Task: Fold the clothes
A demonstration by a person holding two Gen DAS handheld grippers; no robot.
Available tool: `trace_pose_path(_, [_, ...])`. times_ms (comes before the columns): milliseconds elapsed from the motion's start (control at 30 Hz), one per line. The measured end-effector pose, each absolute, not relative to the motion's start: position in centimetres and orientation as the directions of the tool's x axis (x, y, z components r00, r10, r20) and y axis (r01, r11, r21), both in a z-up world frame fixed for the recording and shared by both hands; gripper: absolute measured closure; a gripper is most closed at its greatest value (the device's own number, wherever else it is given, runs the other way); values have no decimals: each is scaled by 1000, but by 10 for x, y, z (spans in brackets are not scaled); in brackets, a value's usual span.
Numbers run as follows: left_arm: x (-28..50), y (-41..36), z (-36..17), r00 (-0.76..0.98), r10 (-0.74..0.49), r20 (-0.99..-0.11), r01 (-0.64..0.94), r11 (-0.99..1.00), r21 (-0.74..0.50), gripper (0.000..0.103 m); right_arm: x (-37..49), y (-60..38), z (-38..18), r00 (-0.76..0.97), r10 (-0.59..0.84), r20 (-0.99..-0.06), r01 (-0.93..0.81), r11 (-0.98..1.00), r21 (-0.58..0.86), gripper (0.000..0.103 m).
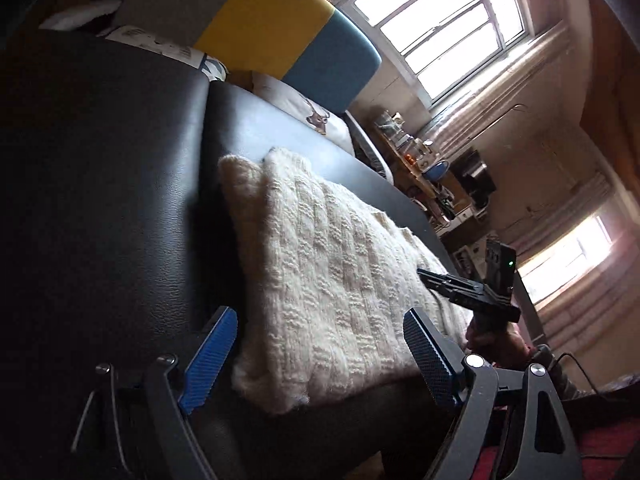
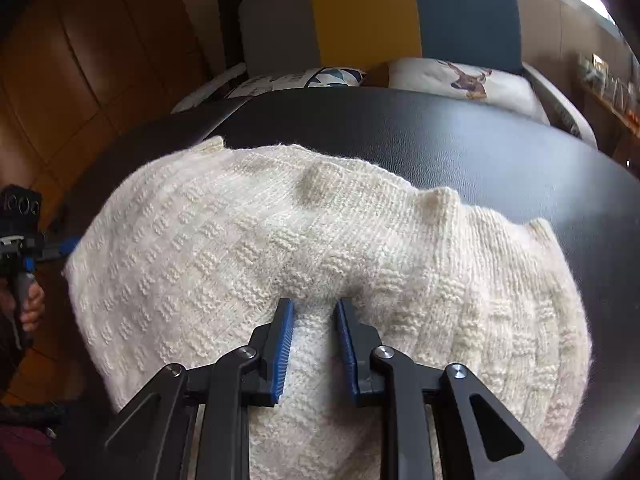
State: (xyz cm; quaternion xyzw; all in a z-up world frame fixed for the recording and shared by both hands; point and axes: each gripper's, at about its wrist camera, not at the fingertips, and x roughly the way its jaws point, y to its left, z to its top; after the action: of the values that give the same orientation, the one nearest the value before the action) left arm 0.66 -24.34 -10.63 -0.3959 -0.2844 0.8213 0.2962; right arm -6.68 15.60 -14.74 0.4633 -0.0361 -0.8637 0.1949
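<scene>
A cream knitted sweater lies folded on a black leather-look table. My right gripper rests its tips on the middle of the sweater. Its jaws stand a little apart, with a puckered ridge of knit between the blue pads, which do not visibly clamp it. In the left wrist view that same right gripper reaches over the sweater from the right, held by a hand. My left gripper is wide open at the sweater's near end, its blue fingers on either side of the cloth without touching it. From the right wrist view it shows at the sweater's left edge.
Behind the table stands a sofa with a grey, yellow and teal back and pillows, one with a deer print. A cluttered shelf and bright windows lie beyond. Wooden cabinet doors are on the left.
</scene>
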Motion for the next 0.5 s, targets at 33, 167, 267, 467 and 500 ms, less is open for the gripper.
trace_pose_path(33, [5, -242, -106, -510, 726, -462, -274, -646, -712, 17, -68, 160, -149, -489, -391, -780, 296, -915, 273, 81])
trace_pose_path(167, [-10, -235, -109, -446, 784, -431, -342, -594, -728, 17, -71, 174, -154, -484, -464, -742, 290, -885, 364, 82])
trace_pose_path(267, [-22, -235, -119, -387, 808, -444, -331, -571, -751, 17, -69, 179, -155, -490, -489, -722, 303, -872, 385, 83])
trace_pose_path(467, [-10, -248, -118, -318, 833, -452, -323, -544, -774, 98, -70, 181, -154, -492, -494, -717, 306, -869, 389, 83])
trace_pose_path(500, [-4, -249, -120, -315, 823, -472, -314, -560, -767, 97, -70, 182, -155, -495, -494, -715, 306, -869, 389, 83])
